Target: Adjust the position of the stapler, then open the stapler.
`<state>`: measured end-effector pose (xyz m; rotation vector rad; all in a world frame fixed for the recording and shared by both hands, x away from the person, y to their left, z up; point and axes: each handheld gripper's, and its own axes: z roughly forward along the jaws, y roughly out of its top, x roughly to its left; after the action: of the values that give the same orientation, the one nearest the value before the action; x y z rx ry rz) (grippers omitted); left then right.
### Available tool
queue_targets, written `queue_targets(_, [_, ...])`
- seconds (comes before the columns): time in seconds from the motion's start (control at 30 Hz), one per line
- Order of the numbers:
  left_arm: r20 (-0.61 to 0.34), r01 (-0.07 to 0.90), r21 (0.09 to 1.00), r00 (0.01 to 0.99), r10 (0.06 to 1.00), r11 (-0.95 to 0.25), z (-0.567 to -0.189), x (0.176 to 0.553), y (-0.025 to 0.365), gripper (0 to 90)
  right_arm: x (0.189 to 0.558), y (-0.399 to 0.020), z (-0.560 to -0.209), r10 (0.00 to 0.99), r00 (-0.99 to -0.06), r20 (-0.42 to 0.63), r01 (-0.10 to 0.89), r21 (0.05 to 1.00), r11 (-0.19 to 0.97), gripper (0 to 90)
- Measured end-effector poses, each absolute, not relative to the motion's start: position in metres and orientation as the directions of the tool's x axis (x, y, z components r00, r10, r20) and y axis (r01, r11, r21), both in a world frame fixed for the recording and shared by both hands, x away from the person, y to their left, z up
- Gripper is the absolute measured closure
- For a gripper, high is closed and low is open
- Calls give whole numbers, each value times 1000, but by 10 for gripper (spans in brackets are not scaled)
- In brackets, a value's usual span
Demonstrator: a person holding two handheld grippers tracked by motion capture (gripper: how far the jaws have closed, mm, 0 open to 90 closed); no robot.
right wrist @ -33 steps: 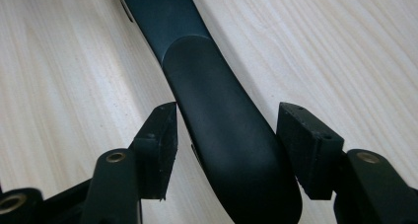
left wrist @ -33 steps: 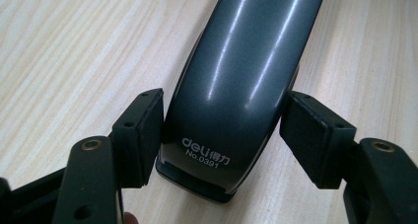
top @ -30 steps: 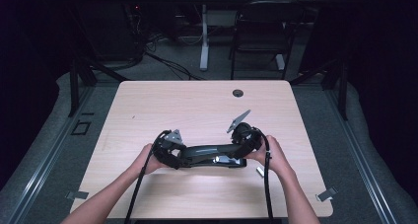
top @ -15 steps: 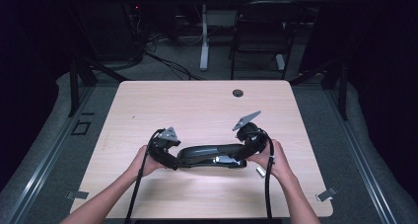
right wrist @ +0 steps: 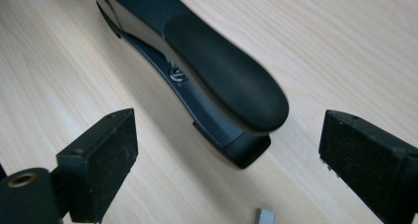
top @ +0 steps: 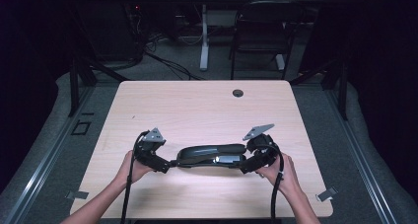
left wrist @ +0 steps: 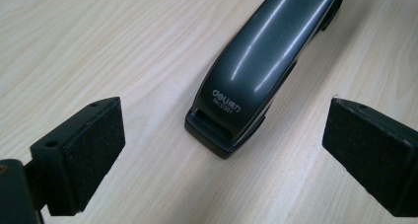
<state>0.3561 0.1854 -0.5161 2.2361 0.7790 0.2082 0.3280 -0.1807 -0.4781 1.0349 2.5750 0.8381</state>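
Note:
A dark grey stapler (top: 211, 155) lies flat on the wooden table (top: 197, 105), between the two hands. My left gripper (top: 167, 165) sits at its left end, jaws wide apart and just opened further, the stapler's front end (left wrist: 231, 120) lying ahead of the pads (left wrist: 93, 145) without touching them. My right gripper (top: 245, 166) is at the right end, also just opened further; the stapler's rounded rear end (right wrist: 236, 110) lies beyond its pads (right wrist: 106, 160), untouched.
A small strip of staples (right wrist: 265, 216) lies on the table near the right gripper. A round cable hole (top: 238, 93) sits at the table's far edge. Behind the table stand a chair (top: 259, 31) and cables on the floor.
Both grippers have let go of the stapler and drawn apart, left one leftward, right one rightward. The stapler now rests on the table by itself.

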Motion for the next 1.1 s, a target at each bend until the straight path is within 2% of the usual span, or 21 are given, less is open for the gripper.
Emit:
queue_targets(0.27, [-81,516,721,726,683,-463,-512,349,205,6,317,-190,-492,733,-680,3,589,597,544,71])
queue_targets(0.63, [-87,545,707,699,710,-450,-521,356,206,14,313,-188,-500,792,-610,5,611,639,467,147])
queue_targets(0.87, [-84,542,701,708,702,-463,-523,356,203,20,310,-183,-507,810,-586,-10,601,665,444,314])
queue_targets(1.1, [-86,544,701,707,702,-462,-524,356,202,21,312,-184,-513,824,-567,-4,606,675,421,390])
